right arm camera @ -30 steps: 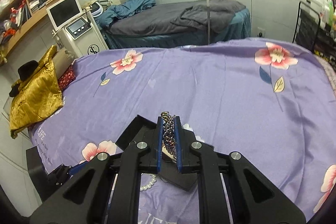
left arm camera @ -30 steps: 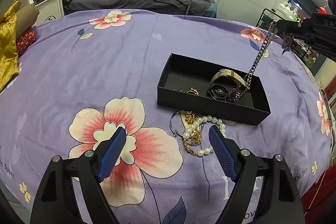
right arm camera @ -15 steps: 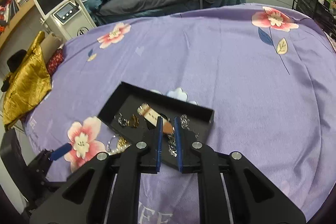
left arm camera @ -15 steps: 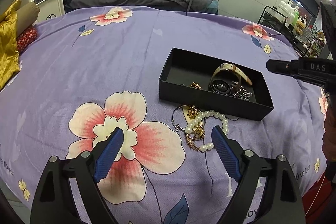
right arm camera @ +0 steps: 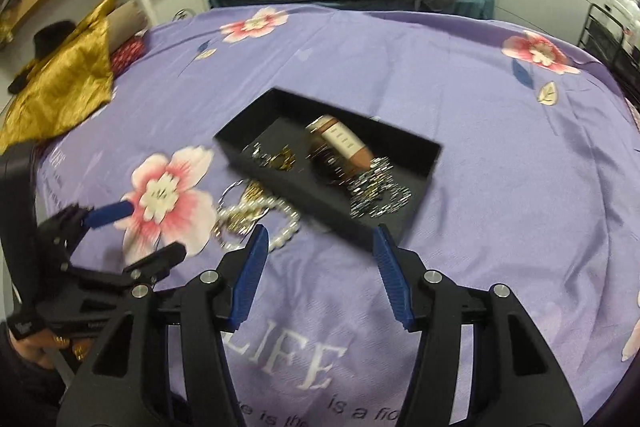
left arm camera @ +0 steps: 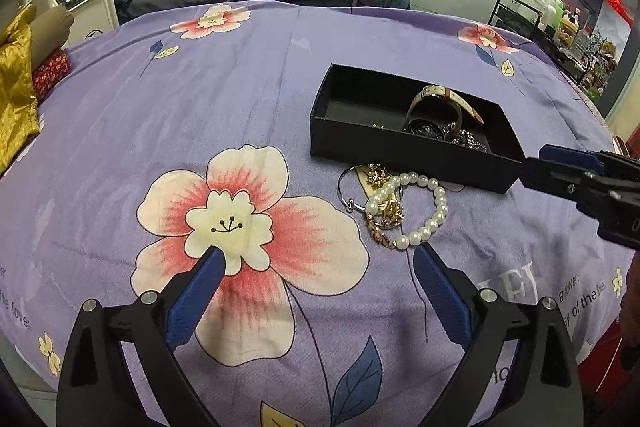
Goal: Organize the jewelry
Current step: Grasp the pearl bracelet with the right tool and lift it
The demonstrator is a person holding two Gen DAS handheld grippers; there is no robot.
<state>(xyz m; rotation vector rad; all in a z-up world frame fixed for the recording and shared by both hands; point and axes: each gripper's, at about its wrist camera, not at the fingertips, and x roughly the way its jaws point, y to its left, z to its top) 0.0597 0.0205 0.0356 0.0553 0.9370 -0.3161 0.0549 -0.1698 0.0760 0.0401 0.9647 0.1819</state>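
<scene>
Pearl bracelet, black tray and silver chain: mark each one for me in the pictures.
pearl bracelet (left arm camera: 434,223), left wrist view, on the beads of its right-hand curve.
black tray (left arm camera: 400,153), left wrist view, on its near outer wall.
silver chain (right arm camera: 380,193), right wrist view, on the heap of links inside the tray.

Your black tray (left arm camera: 408,151) lies open on the purple sheet; inside it a watch (left arm camera: 430,115) with tan strap rests on its side, a silver chain (right arm camera: 378,193) heaped beside it, small gold pieces (right arm camera: 280,159) toward the other end; just outside the tray, your pearl bracelet (left arm camera: 416,207) lies tangled with gold chain (left arm camera: 384,223) and a silver ring hoop (left arm camera: 348,187).
</scene>
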